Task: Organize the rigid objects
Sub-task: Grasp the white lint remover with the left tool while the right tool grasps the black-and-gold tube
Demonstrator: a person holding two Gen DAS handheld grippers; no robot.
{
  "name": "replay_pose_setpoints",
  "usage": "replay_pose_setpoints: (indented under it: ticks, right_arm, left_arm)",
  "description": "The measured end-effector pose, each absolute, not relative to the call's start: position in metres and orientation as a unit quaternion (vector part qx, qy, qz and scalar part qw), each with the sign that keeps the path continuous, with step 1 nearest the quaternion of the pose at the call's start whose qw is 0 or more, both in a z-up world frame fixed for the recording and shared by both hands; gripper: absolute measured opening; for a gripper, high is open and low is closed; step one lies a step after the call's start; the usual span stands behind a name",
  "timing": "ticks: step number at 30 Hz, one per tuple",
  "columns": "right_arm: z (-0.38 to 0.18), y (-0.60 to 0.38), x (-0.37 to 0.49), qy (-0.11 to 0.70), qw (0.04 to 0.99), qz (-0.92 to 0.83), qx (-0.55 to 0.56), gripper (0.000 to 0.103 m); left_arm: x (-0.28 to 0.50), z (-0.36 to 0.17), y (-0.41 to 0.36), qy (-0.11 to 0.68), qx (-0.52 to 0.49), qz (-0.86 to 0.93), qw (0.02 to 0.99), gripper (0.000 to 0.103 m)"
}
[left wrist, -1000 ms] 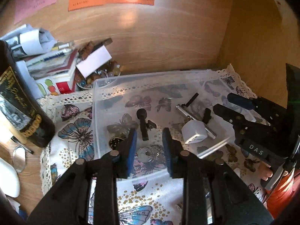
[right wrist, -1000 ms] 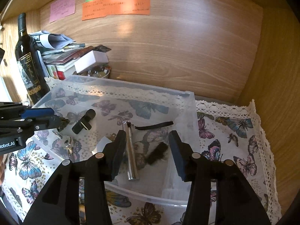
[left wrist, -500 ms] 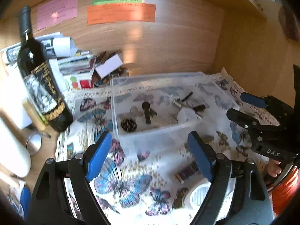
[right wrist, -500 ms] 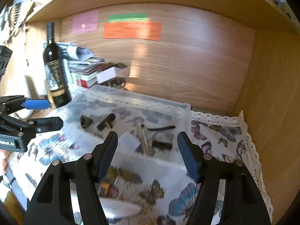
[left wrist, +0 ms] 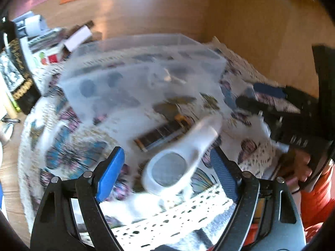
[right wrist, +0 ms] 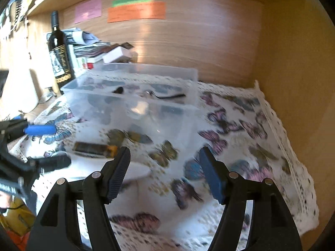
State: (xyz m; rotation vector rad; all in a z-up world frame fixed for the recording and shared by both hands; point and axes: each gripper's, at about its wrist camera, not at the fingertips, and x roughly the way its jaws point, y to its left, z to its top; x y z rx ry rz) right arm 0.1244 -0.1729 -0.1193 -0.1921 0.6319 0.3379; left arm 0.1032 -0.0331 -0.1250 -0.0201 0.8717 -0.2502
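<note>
Left wrist view: the left gripper (left wrist: 165,173) has just been opening and hangs wide with nothing pinched, right over a white magnifier (left wrist: 178,156) lying on the butterfly cloth (left wrist: 69,152). I'd drop straight down and pinch its handle, not the lens ring. A dark battery-like stick (left wrist: 161,136) lies just beside it, so watch for bumping that.

Right wrist view: the right gripper (right wrist: 165,173) is also spread and empty. The clear bin (right wrist: 129,104) sits beyond, already holding small bits. A wine bottle (right wrist: 59,48) and a stack of books (right wrist: 94,52) crowd its far left side.
</note>
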Motion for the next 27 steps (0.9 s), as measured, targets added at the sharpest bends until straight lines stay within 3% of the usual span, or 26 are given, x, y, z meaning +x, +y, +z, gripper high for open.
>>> replay_pose_setpoints:
  ticks: [2,4,7,27]
  right_arm:
    - [-0.119,-0.179,0.121,0.310,0.933,0.159,-0.090,0.065]
    - [-0.119,-0.181,0.119,0.310,0.933,0.157,-0.090,0.065]
    - [-0.119,-0.181,0.117,0.309,0.934,0.159,-0.087,0.065]
    - [-0.124,-0.118,0.128,0.323,0.906,0.248,-0.117,0.065]
  left_arm:
    - [0.102,-0.132,-0.039,0.427,-0.007,-0.133,0.894,0.079]
    - [0.104,-0.138,-0.043,0.433,-0.008,-0.137,0.891,0.061]
    - [0.106,-0.142,-0.040,0.433,-0.016,-0.151,0.889,0.044]
    - [0.042,-0.095,0.059,0.364,-0.067,-0.075,0.926,0.042]
